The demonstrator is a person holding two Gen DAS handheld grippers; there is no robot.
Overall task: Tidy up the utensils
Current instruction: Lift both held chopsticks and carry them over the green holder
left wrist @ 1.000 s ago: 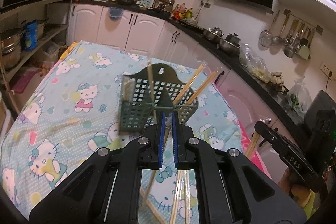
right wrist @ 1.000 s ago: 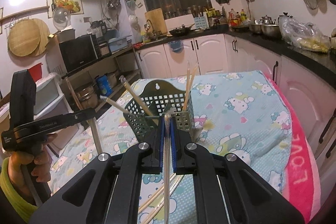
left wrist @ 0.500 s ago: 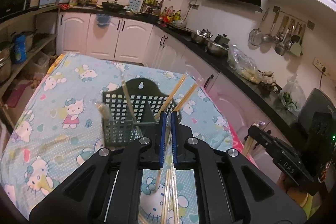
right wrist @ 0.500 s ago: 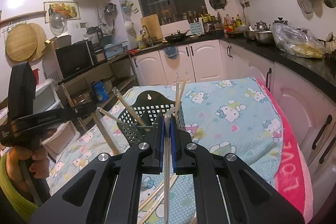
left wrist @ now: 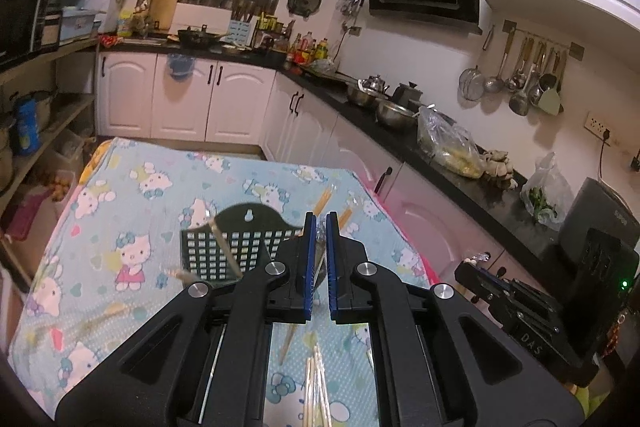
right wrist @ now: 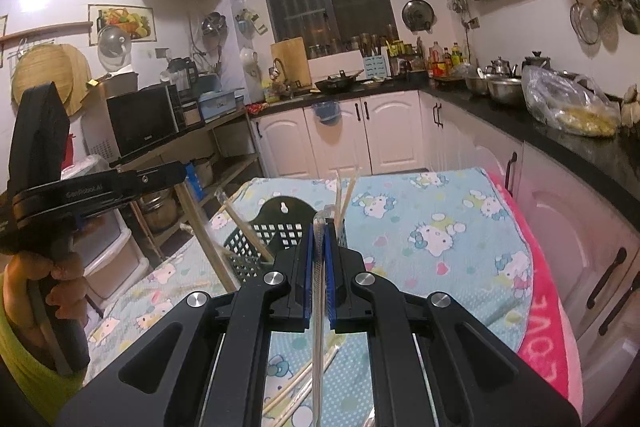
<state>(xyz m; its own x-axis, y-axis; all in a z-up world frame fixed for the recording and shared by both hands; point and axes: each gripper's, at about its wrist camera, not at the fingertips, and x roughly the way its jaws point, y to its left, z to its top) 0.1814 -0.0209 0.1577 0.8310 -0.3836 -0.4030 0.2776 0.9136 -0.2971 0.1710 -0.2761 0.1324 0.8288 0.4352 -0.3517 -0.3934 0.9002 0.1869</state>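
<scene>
Pale blue cartoon-print cloth covers the table [left wrist: 132,187], which fills the near middle of both views, with white kitchen cabinets [right wrist: 384,135] far behind. A dark green lattice utensil basket [left wrist: 240,251] stands on the cloth just beyond both grippers, with several wooden chopsticks [right wrist: 344,195] leaning upright and tilted inside it. More loose chopsticks [left wrist: 316,391] lie flat on the cloth nearest the cameras. The left gripper [left wrist: 319,259] is nearly closed, pinching a wooden chopstick [left wrist: 316,269] between its blue pads. The right gripper [right wrist: 319,263] is clamped on a clear plastic-wrapped stick [right wrist: 318,307] pointing toward the basket.
</scene>
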